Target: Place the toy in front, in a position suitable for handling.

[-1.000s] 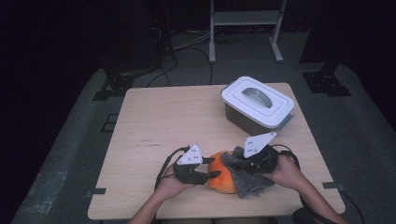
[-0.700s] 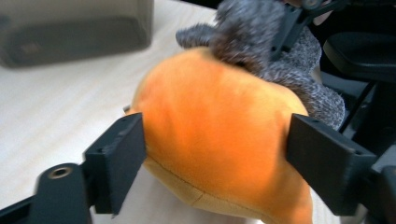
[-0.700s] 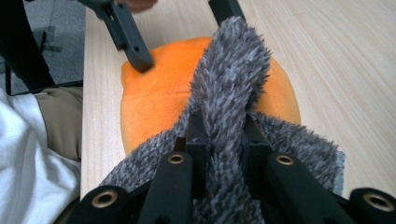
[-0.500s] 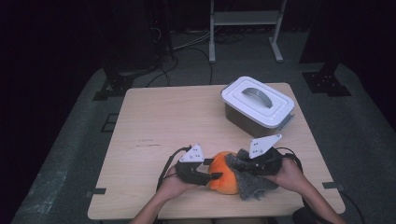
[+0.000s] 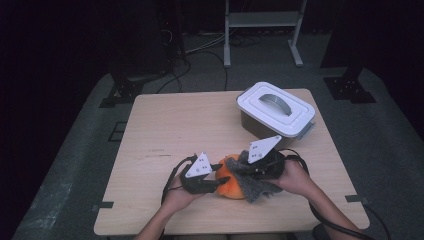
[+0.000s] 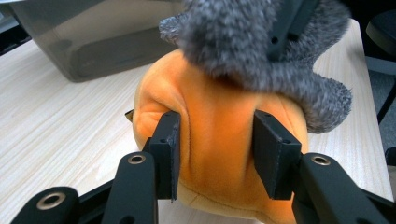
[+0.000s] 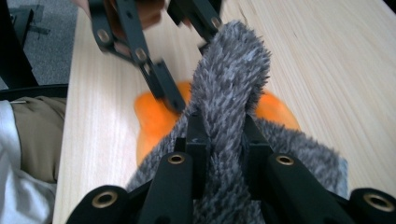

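An orange plush ball (image 5: 231,182) lies near the table's front edge with a grey fuzzy cloth (image 5: 255,184) draped over its right side. My left gripper (image 5: 216,176) grips the ball from the left. Its jaws have just been closing, and both pads (image 6: 169,154) press into the orange plush ball (image 6: 219,140). My right gripper (image 5: 250,169) is shut on a raised fold of the grey cloth (image 7: 229,93) above the ball (image 7: 149,116). In the right gripper view my left gripper's fingers (image 7: 163,88) dig into the ball.
A grey storage box with a white handled lid (image 5: 275,107) stands at the back right of the wooden table (image 5: 175,125). A metal stand (image 5: 260,25) and cables lie on the dark floor beyond.
My right gripper has shifted a little with the cloth fold, first right, then back left. My left gripper's jaws have squeezed tighter on the ball.
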`<state>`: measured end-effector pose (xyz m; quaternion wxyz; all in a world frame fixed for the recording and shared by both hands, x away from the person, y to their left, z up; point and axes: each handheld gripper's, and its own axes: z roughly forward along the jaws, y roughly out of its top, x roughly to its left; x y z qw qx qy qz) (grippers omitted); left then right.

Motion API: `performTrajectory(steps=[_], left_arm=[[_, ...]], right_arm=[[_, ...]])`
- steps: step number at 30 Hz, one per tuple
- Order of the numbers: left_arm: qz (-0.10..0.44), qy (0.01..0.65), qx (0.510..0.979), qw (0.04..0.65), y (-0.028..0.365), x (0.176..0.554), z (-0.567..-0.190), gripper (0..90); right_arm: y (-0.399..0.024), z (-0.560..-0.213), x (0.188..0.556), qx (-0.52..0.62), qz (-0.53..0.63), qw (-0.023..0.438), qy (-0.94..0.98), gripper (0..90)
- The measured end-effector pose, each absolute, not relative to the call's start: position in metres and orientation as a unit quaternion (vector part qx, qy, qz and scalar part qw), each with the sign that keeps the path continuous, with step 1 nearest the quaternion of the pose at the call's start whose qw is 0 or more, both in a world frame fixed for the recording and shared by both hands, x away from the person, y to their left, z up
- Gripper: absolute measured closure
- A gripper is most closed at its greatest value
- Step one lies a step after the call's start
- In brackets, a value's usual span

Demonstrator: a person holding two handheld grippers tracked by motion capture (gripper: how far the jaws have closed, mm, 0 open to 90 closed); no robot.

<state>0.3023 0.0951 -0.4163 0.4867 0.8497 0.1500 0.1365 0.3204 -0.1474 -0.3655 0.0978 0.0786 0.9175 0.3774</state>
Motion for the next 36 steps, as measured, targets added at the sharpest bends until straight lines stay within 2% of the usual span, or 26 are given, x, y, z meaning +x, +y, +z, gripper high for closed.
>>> performTrajectory(steps=[3, 7, 9, 11, 15, 17, 22, 25, 33, 36], left_arm=[[0.127, 0.156, 0.848, 0.490, 0.097, 0.303, -0.419, 49.6], [0.099, 0.184, 0.835, 0.510, 0.098, 0.310, -0.419, 27.0], [0.094, 0.189, 0.837, 0.505, 0.096, 0.312, -0.420, 21.4], [0.087, 0.189, 0.839, 0.503, 0.094, 0.312, -0.422, 21.1], [0.100, 0.169, 0.844, 0.499, 0.091, 0.308, -0.423, 36.2], [0.104, 0.160, 0.847, 0.495, 0.090, 0.306, -0.422, 38.6], [0.130, 0.130, 0.858, 0.480, 0.084, 0.298, -0.419, 38.0], [0.124, 0.132, 0.858, 0.481, 0.089, 0.299, -0.422, 38.0], [0.116, 0.142, 0.854, 0.486, 0.093, 0.302, -0.425, 37.5], [0.110, 0.146, 0.853, 0.490, 0.094, 0.304, -0.423, 32.1]], right_arm=[[-0.163, -0.373, 0.325, 0.100, 0.369, 0.102, 0.918, 77.1], [-0.173, -0.383, 0.321, 0.115, 0.377, 0.095, 0.914, 77.1], [-0.174, -0.387, 0.318, 0.115, 0.382, 0.088, 0.913, 77.1], [-0.174, -0.388, 0.315, 0.112, 0.383, 0.088, 0.913, 77.1], [-0.171, -0.384, 0.313, 0.109, 0.377, 0.089, 0.915, 76.9], [-0.165, -0.376, 0.311, 0.101, 0.382, 0.091, 0.914, 77.0], [-0.141, -0.360, 0.310, 0.069, 0.390, 0.098, 0.913, 76.9], [-0.134, -0.364, 0.311, 0.062, 0.384, 0.096, 0.916, 77.0], [-0.163, -0.372, 0.325, 0.105, 0.382, 0.096, 0.913, 77.0], [-0.172, -0.379, 0.329, 0.124, 0.394, 0.086, 0.907, 77.0]])
